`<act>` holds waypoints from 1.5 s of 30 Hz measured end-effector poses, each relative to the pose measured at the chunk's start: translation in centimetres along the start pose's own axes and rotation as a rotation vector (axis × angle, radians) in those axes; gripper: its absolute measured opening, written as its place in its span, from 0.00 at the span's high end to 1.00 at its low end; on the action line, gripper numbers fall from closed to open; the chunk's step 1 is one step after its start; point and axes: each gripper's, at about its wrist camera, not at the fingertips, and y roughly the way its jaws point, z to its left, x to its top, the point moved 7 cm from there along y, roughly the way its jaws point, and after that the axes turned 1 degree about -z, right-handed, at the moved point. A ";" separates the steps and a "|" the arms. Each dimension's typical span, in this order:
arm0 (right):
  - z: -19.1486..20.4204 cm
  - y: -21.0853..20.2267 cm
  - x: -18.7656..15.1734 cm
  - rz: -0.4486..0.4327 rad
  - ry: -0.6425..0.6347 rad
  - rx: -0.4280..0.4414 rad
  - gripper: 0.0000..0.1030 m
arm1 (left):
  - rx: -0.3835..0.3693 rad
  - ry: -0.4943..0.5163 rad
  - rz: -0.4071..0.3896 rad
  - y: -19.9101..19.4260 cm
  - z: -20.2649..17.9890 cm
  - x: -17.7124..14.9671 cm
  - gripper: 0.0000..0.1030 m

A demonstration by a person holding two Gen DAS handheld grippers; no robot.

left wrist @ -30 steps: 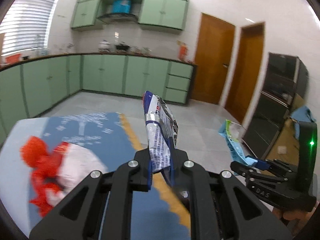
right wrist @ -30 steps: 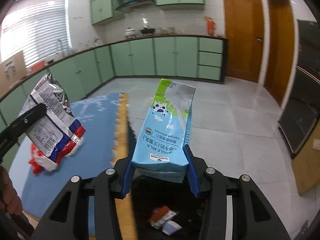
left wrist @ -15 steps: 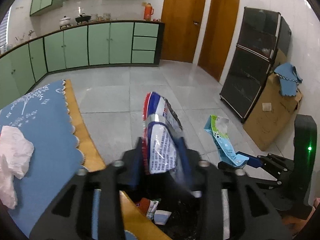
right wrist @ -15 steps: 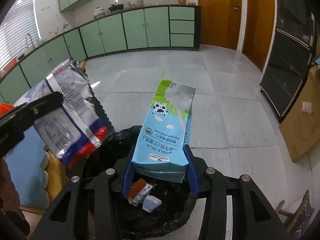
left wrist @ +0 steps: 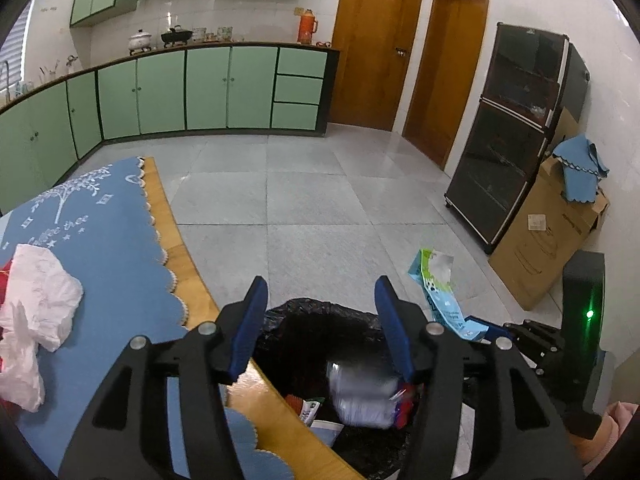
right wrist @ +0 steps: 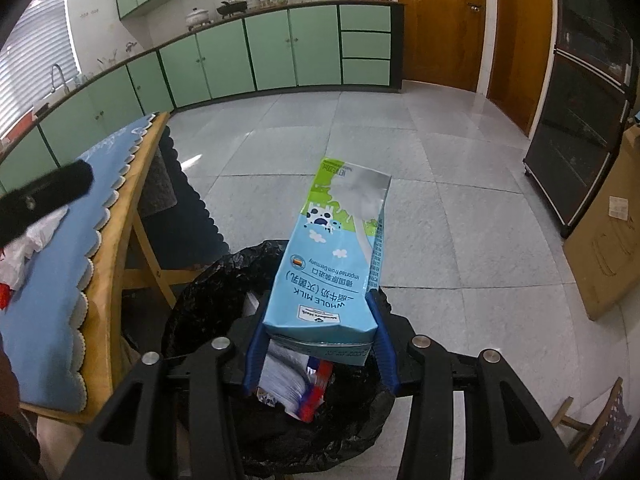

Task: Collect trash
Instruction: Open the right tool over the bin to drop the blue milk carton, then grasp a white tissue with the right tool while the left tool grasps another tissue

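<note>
My left gripper (left wrist: 320,320) is open and empty above a black-lined trash bin (left wrist: 320,316) beside the table. A silver, red and blue snack wrapper (left wrist: 366,398), blurred, lies in the bin below it; it also shows in the right wrist view (right wrist: 290,380). My right gripper (right wrist: 318,312) is shut on a light blue milk carton (right wrist: 332,264) and holds it over the bin (right wrist: 208,300). The carton also shows in the left wrist view (left wrist: 438,292), at the right. A crumpled white tissue (left wrist: 36,304) and a bit of red trash (left wrist: 5,280) lie on the table.
A wooden table with a blue scalloped cloth (left wrist: 100,248) stands left of the bin. Green cabinets (left wrist: 200,88) line the far wall. A dark glass cabinet (left wrist: 516,140) and a cardboard box (left wrist: 548,236) stand at the right. Grey tiled floor (left wrist: 312,200) lies beyond the bin.
My left gripper swung from the table to over the bin, opened and let go of the snack wrapper, which dropped into the bin. My right gripper carried the milk carton over the bin.
</note>
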 end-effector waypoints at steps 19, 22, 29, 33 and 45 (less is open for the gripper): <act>3.1 2.6 -1.6 0.098 -0.083 0.027 0.31 | 0.138 -0.128 -0.083 -4.8 6.7 0.9 0.40; 3.8 1.9 -0.6 0.077 -0.095 0.035 0.31 | 0.159 -0.127 -0.097 -5.5 7.3 1.1 0.40; 9.0 -0.4 3.3 -0.032 -0.136 0.128 0.31 | 0.252 -0.127 -0.116 -8.2 10.4 0.5 0.39; 14.0 -1.5 5.3 -0.102 -0.182 0.227 0.30 | 0.350 -0.156 -0.116 -10.2 14.0 -0.6 0.39; 30.5 1.2 6.7 -0.112 -0.350 0.466 0.29 | 0.619 -0.227 -0.091 -16.8 24.5 -3.9 0.39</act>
